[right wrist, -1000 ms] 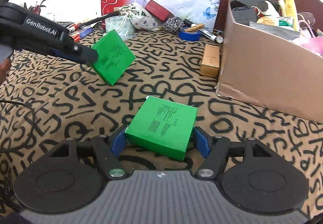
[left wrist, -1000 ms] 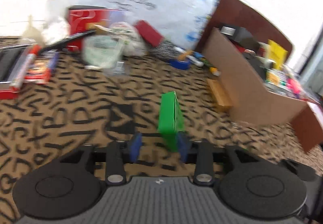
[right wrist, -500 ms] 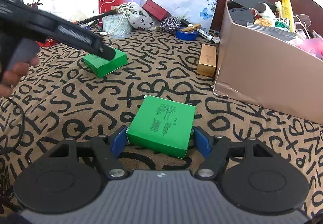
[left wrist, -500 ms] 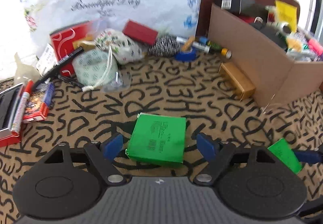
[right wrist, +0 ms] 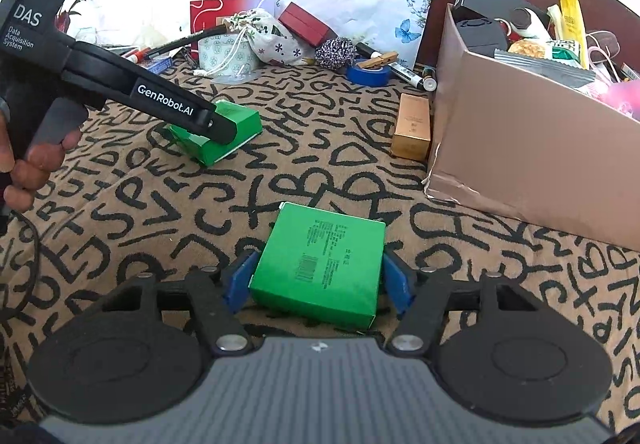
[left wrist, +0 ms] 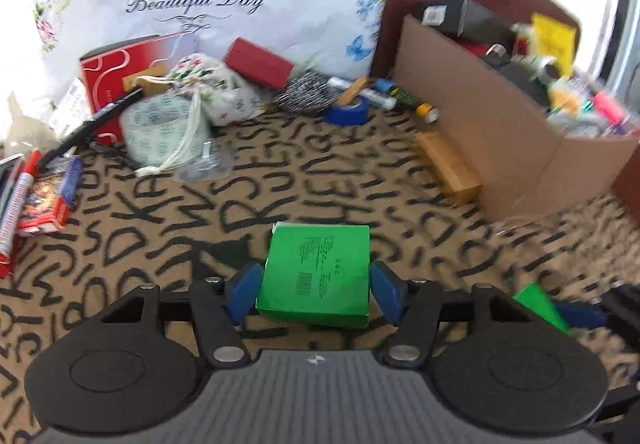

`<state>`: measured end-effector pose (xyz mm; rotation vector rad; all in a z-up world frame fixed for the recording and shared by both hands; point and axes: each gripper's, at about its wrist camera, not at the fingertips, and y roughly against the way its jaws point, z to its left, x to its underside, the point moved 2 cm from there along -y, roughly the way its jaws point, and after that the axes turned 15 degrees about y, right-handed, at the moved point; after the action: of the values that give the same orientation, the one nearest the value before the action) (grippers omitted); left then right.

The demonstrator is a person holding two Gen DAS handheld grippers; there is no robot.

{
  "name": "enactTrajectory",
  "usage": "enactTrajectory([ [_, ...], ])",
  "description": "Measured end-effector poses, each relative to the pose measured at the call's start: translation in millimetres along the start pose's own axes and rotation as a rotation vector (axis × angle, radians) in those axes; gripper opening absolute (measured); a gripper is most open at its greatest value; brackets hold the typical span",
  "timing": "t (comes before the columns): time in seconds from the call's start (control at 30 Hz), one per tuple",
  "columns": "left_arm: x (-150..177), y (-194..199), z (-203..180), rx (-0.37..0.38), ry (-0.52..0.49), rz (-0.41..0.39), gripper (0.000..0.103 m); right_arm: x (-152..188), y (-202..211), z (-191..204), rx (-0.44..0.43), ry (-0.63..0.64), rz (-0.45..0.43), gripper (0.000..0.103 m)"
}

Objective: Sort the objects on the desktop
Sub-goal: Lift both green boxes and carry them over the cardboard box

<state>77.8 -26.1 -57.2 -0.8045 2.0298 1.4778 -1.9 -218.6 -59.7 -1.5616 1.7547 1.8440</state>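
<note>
My left gripper (left wrist: 314, 290) is shut on a flat green box (left wrist: 316, 272), its blue pads against both sides. That box lies flat on the letter-patterned cloth; it also shows in the right wrist view (right wrist: 236, 128) under the left gripper's black body (right wrist: 160, 104). My right gripper (right wrist: 318, 284) is shut on a second green box (right wrist: 320, 268), which rests on the cloth in front of me. The edge of that box (left wrist: 540, 304) shows at the left wrist view's right side.
An open cardboard box (right wrist: 520, 148) full of items stands at the right. A gold box (right wrist: 412, 128) lies beside it. Blue tape (right wrist: 368, 74), markers, a steel scourer (right wrist: 336, 52), a patterned tape roll (right wrist: 226, 52), a cloth pouch and red boxes crowd the back.
The left gripper's green box went from upright and lifted to flat on the cloth. The left jaws opened around it, then closed on its sides. The right gripper and its box stayed put.
</note>
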Motion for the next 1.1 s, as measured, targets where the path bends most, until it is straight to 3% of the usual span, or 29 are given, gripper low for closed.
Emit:
enactTrajectory([
  [0.17,-21,28,-27,0.110,0.008,-0.063,0.062,-15,34,-21,0.032,-0.040,-0.112,0.064],
  [0.2,-27,34,-35,0.142,0.009,-0.077,0.050,-19,43,-29,0.048,-0.046,-0.142,0.064],
  [0.27,-44,42,-51,0.235,0.023,-0.088,0.006,-29,63,-48,0.097,-0.047,-0.206,0.064],
  [0.37,-67,50,-78,0.314,0.053,-0.105,0.010,-42,88,-80,0.197,-0.044,-0.277,0.064],
  [0.47,-78,54,-112,0.338,-0.031,-0.147,0.010,-47,105,-113,0.307,-0.055,-0.310,0.064],
  [0.53,-80,55,-117,0.330,-0.046,-0.166,0.015,-43,111,-132,0.352,-0.084,-0.305,0.064],
  [0.6,-74,57,-112,0.281,-0.084,-0.199,0.040,-33,116,-140,0.358,-0.113,-0.302,0.064],
  [0.63,-66,56,-109,0.241,-0.126,-0.207,0.068,-26,118,-141,0.346,-0.122,-0.301,0.064],
  [0.67,-54,52,-105,0.207,-0.181,-0.207,0.083,-20,116,-138,0.326,-0.130,-0.293,0.064],
  [0.77,-20,29,-85,0.136,-0.289,-0.100,0.082,-3,98,-126,0.264,-0.145,-0.242,0.064],
  [0.83,0,13,-73,0.142,-0.294,-0.001,0.082,3,83,-119,0.229,-0.169,-0.213,0.064],
  [0.97,25,-8,-71,0.119,-0.299,0.121,0.083,1,73,-108,0.196,-0.186,-0.204,0.064],
  [1.1,36,-25,-85,0.045,-0.313,0.143,0.083,0,77,-106,0.201,-0.180,-0.207,0.064],
])
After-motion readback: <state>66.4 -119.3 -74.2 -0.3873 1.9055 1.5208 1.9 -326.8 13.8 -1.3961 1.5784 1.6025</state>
